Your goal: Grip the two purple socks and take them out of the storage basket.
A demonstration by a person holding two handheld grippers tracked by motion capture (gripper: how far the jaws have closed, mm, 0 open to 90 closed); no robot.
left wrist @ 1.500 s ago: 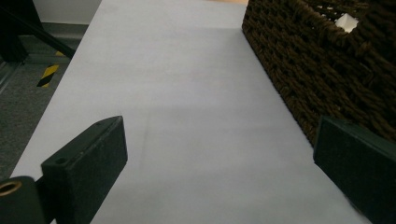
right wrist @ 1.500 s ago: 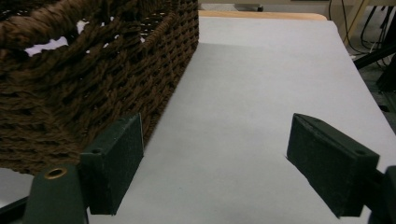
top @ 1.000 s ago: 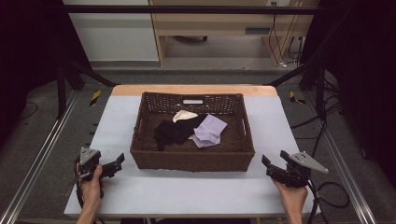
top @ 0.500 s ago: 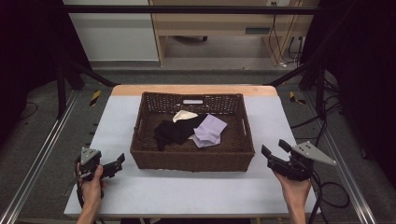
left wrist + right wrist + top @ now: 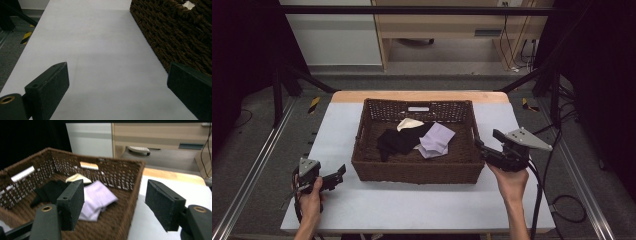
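Observation:
A dark brown wicker basket (image 5: 417,170) stands mid-table, holding a black cloth (image 5: 399,140), a lilac cloth (image 5: 437,140) and a cream cloth (image 5: 410,124). My right gripper (image 5: 486,141) hovers at the basket's right wall, raised off the table and pointing left toward the inside. Its jaws have just been closing a little but stand open, with nothing gripped. In the right gripper view, the gripper (image 5: 113,195) looks over the rim (image 5: 120,172) at the lilac cloth (image 5: 100,195), the black cloth (image 5: 50,188) and the cream cloth (image 5: 76,178). My left gripper (image 5: 339,176) rests open at the table's front left, beside the basket (image 5: 175,32).
The white table top (image 5: 412,205) has free room in front of the basket and on both sides. Metal rails (image 5: 257,165) flank the table. Cables (image 5: 557,200) trail off at the right. A wooden cabinet (image 5: 452,25) stands on the floor beyond the far edge.
My right gripper has risen from the table's front right and moved forward and left to the basket's right wall. The left gripper has stayed put.

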